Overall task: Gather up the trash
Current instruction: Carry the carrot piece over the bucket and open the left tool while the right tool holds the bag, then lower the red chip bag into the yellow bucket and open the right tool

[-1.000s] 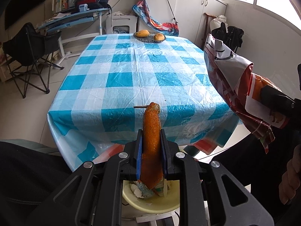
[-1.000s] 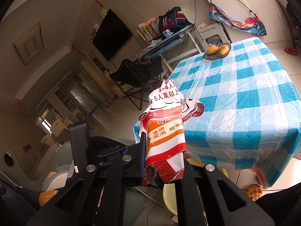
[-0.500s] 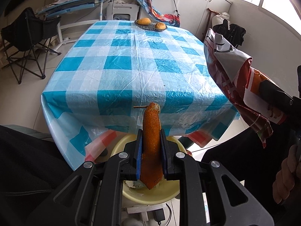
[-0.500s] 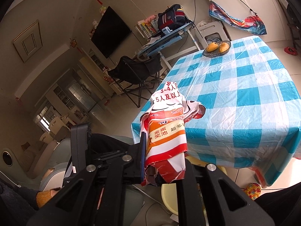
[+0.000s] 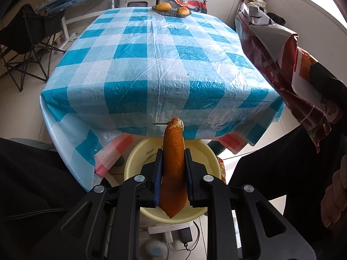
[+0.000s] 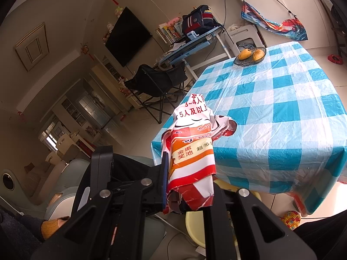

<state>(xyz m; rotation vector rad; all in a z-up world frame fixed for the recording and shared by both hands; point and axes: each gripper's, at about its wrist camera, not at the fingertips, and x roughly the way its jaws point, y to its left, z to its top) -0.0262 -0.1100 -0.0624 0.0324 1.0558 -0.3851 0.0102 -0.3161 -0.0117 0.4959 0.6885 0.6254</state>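
Note:
My left gripper (image 5: 172,169) is shut on a long strip of orange peel (image 5: 173,162) and holds it over a yellow bin (image 5: 138,153) on the floor below the table's near edge. My right gripper (image 6: 188,173) is shut on a crumpled red, orange and white snack wrapper (image 6: 192,147). The wrapper also shows at the right of the left wrist view (image 5: 277,65). The yellow bin's rim shows below the right gripper (image 6: 193,223).
A table with a blue and white checked cloth (image 5: 156,54) stands ahead. A bowl of yellow fruit (image 5: 171,9) sits at its far end. A black folding chair (image 5: 23,34) stands at the left. A power strip and cables (image 5: 171,231) lie on the floor by the bin.
Both grippers have drawn back from the table and tilted down. More of the yellow bin now shows under the left gripper. Both grips are unchanged.

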